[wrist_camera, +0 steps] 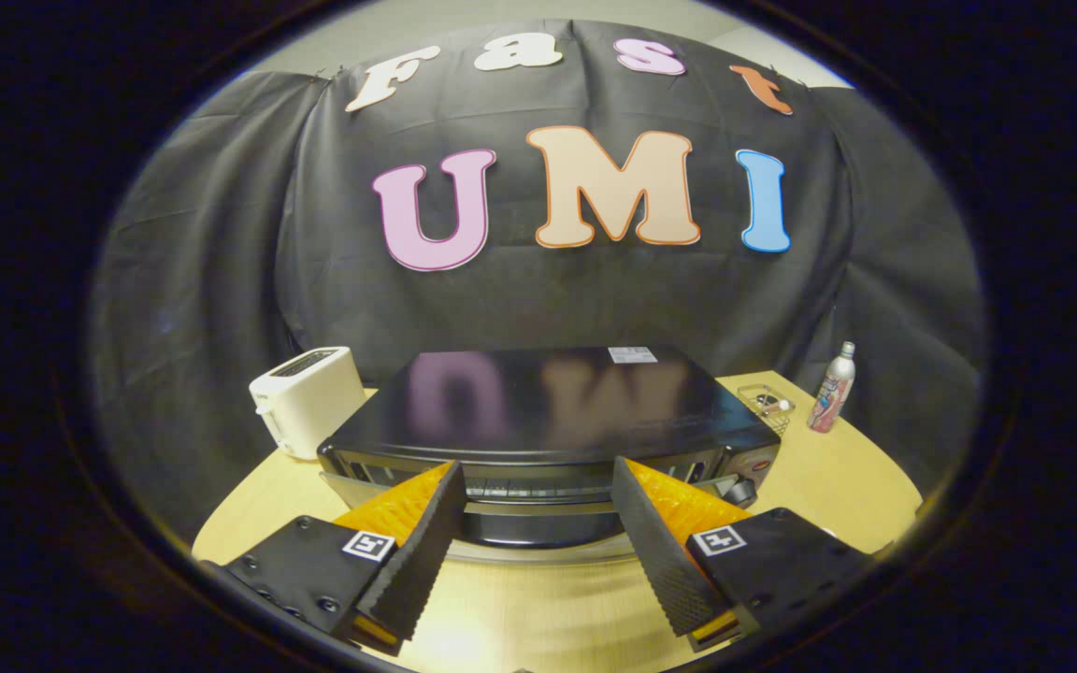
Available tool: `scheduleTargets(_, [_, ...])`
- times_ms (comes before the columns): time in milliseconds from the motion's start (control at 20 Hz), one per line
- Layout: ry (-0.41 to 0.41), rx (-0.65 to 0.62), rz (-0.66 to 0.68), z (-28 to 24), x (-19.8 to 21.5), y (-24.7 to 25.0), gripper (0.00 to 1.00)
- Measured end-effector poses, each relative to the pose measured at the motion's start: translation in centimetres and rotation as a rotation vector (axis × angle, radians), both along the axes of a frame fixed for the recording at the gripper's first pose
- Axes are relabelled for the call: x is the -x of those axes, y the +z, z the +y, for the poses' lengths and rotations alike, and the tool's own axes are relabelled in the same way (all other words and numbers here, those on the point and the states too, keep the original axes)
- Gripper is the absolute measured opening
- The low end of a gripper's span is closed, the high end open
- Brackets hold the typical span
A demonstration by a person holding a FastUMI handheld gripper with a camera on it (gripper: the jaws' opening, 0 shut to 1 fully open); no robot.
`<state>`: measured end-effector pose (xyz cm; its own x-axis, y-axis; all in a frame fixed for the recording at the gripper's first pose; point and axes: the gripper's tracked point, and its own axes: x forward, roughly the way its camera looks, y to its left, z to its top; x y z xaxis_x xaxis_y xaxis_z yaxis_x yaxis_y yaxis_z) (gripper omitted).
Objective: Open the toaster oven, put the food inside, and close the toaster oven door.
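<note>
A black toaster oven sits on the round wooden table, just ahead of me, and I look down on its glossy top. Its door hangs tipped outward from the front, with a slit of the rack showing above it. A control knob is at the oven's front right. My gripper is open, its fingers spread wide on either side of the door's middle. Nothing is between them, and I cannot tell if they touch the door.
A white slot toaster stands left of the oven. Behind the oven's right corner is a small clear container, and a slim bottle stands further right near the table's edge. Bare wood lies below the door.
</note>
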<state>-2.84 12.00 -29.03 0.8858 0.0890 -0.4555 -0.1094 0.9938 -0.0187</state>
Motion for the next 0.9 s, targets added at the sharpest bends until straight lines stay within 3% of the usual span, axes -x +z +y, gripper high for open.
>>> scheduleTargets(900, [0.02, 0.007, 0.219, -2.3, 11.4, -5.7, 0.99])
